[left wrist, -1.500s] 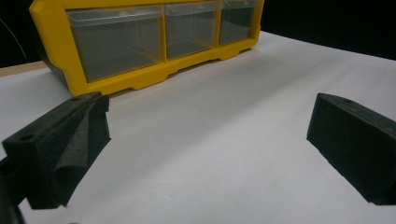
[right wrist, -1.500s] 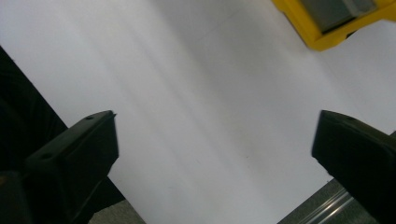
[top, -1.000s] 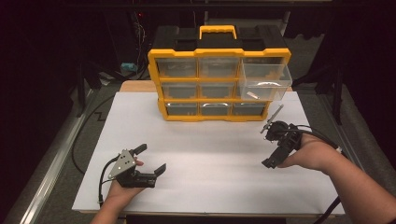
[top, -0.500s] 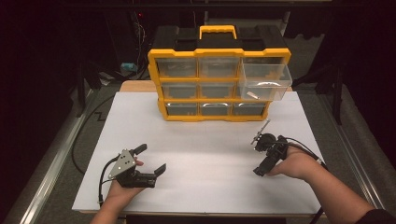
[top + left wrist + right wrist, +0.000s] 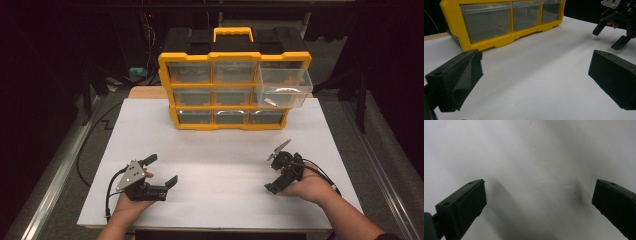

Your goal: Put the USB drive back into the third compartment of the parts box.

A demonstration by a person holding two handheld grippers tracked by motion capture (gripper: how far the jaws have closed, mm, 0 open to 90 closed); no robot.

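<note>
So I've got my left tool (image 5: 161, 170) down near the front-left of the white desk (image 5: 225, 150), jaws spread wide with nothing between them, my left hand (image 5: 131, 206) wrapped around the back of it. From the left gripper view the two black jaws frame bare white desk, and the yellow organizer (image 5: 233, 80) sits ahead and off to the left of that view, well apart from the jaws, its bottom row of clear drawers facing me. That organizer stands at the far middle of the desk, three rows of clear drawers with a yellow handle (image 5: 233, 33) on the black top. The top-right drawer (image 5: 282, 88) is pulled out toward me, and there's a small pale item (image 5: 270, 101) lying in it, too small to tell what it is. My right tool (image 5: 273, 171) is over at the front-right of the desk, tipped down toward the surface, my right hand (image 5: 311, 186) behind it and its cable trailing back along my wrist. Its jaws are wide apart too, and in the right gripper view they're holding nothing, just plain white desk between them with their shadows on it. The open drawer is well beyond the right tool, farther back and roughly in line with it.
</note>
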